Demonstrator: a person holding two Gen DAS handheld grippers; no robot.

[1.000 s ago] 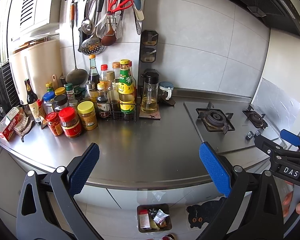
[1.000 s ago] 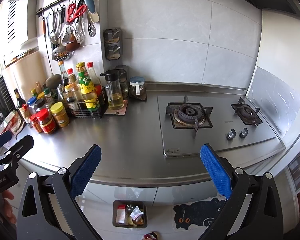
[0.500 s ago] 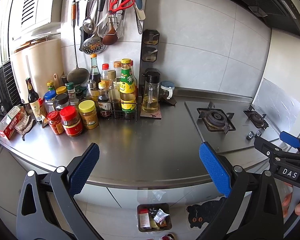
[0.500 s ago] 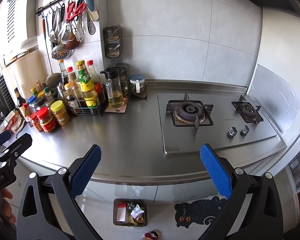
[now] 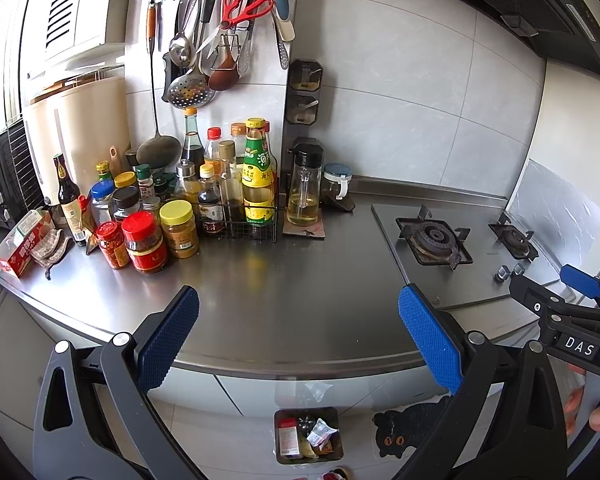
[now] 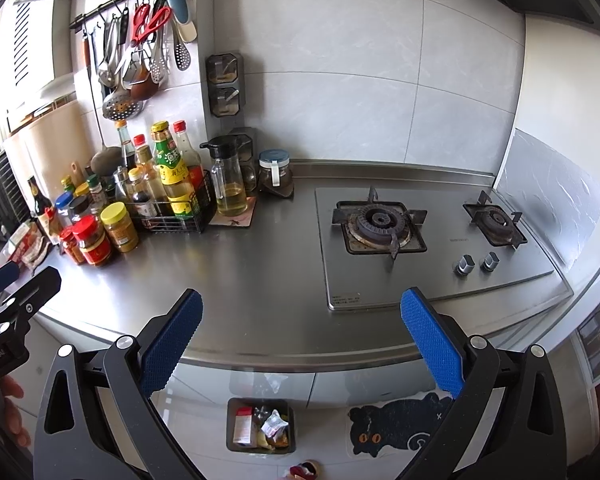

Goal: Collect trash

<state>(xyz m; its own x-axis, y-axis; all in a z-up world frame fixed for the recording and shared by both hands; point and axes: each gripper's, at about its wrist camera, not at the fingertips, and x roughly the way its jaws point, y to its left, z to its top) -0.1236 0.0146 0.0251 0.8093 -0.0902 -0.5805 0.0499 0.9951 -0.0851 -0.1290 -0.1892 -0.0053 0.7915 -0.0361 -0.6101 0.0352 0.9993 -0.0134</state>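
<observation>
We hold both the left gripper and right gripper spread and empty above the counter; wrappers in the floor bin look light, crinkly, best pinched at an edge.

A steel counter runs along the tiled wall. Set into its right part is a gas hob with two burners and two knobs. At its left stands a crowd of sauce bottles and jars, some in a wire rack. Above these, ladles and red scissors hang from a rail. Beside the rack is an oil jug on what looks like a coaster. A black cat mat lies on the floor below the counter.
</observation>
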